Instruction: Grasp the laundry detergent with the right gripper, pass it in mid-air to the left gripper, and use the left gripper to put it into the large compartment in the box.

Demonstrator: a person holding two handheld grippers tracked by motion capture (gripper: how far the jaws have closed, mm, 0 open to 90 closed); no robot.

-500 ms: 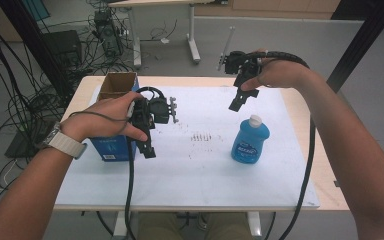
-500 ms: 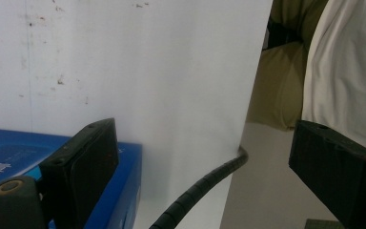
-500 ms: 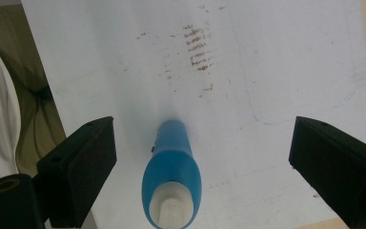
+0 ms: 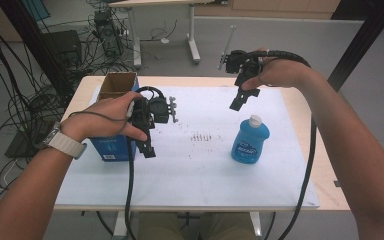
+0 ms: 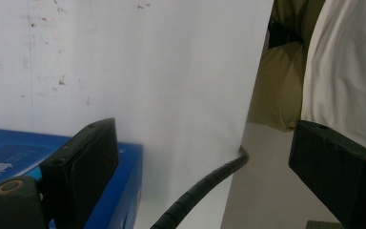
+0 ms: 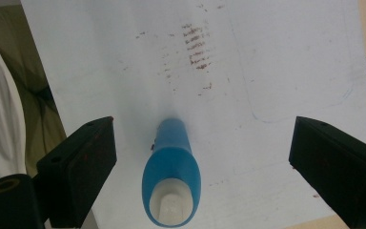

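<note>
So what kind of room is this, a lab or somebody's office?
Most likely a lab or workshop. Cables lie tangled across the floor by electronic gear, the table carries a marked white sheet, and a person holds a cabled gripper in each hand.

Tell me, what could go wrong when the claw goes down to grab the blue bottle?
The blue bottle stands upright and looks narrow, so the open right gripper above it might bump its white cap and tip it over. The left gripper hangs right beside the blue box, and its cable trails near, so a swing could nudge the box.
</note>
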